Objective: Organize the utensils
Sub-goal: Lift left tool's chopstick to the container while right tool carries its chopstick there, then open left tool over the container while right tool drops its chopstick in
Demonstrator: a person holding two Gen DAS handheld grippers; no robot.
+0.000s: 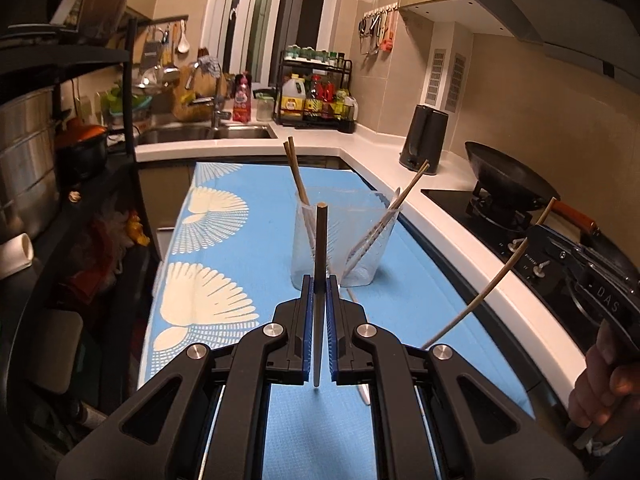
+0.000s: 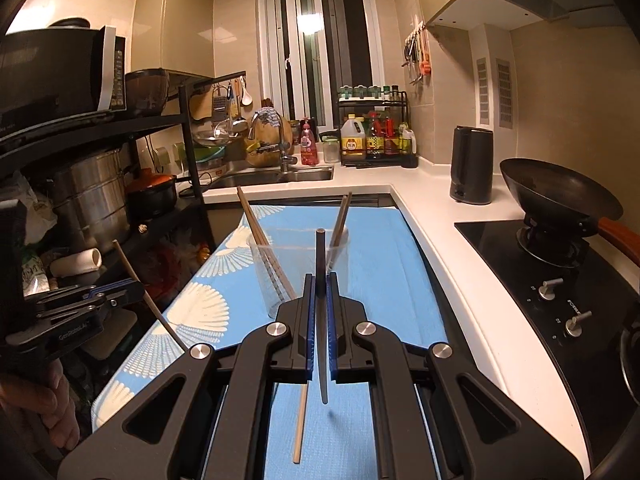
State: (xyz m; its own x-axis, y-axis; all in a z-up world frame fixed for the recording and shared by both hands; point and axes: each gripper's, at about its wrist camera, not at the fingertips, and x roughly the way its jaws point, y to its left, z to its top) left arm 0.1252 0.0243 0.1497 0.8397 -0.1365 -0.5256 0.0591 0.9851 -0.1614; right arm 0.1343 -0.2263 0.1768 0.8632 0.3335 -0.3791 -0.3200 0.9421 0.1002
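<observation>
My left gripper (image 1: 320, 280) is shut on a pale wooden chopstick (image 1: 321, 240) that stands upright between its blue pads, above the blue mat (image 1: 256, 184). Just beyond it a clear plastic cup (image 1: 360, 256) holds several chopsticks leaning left and right. At the right, my right gripper (image 1: 534, 234) grips another chopstick (image 1: 492, 280). In the right wrist view, the right gripper (image 2: 320, 278) is shut on a dark chopstick (image 2: 321, 256), with the cup (image 2: 264, 280) right behind it. The left gripper (image 2: 134, 286) holds its chopstick (image 2: 156, 312) at the far left. One loose chopstick (image 2: 300, 420) lies on the mat.
White counter (image 2: 432, 216) runs along the right with a black kettle (image 2: 471, 168), a wok (image 2: 560, 196) on the gas hob and its knobs (image 2: 550, 286). A sink (image 2: 276, 176) and condiment rack (image 2: 376, 136) stand at the back. Black shelving (image 2: 100, 128) with pots fills the left.
</observation>
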